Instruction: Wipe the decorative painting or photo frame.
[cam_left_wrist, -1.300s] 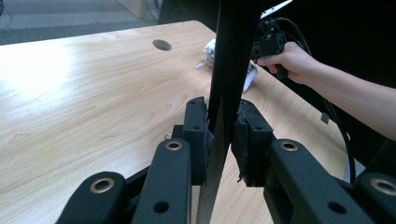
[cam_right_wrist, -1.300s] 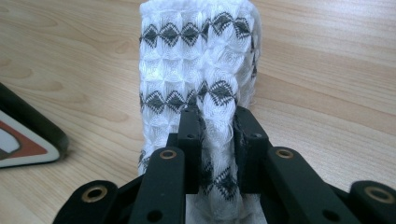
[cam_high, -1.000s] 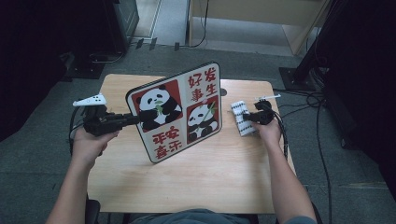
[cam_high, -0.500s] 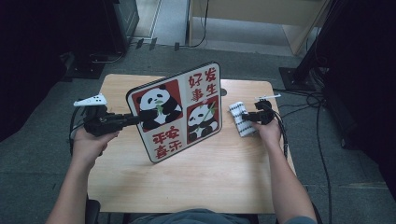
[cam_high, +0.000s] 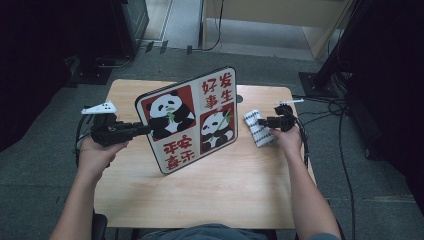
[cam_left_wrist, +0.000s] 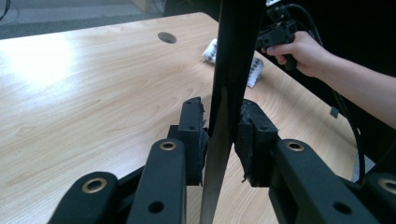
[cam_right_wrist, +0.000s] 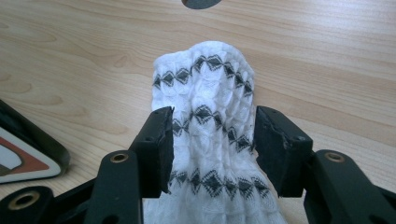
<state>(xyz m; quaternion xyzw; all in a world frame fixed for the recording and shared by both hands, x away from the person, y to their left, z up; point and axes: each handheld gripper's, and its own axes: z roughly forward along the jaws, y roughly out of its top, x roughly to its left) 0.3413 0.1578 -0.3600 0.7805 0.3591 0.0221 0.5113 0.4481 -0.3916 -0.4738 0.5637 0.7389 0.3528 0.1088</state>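
So our right tongs (cam_right_wrist: 212, 149) have just been opening and now stand wide around the white patterned cloth (cam_right_wrist: 210, 140), which lies on the surface (cam_high: 210, 195) right of the panda board (cam_high: 187, 120). Looks like we've let it go there. Our left tongs (cam_left_wrist: 222, 135) grip the board's edge, propping it tilted, though their jaws have been easing a bit too; hard to say if the far pad touches. Cloth placed; board's likely next.
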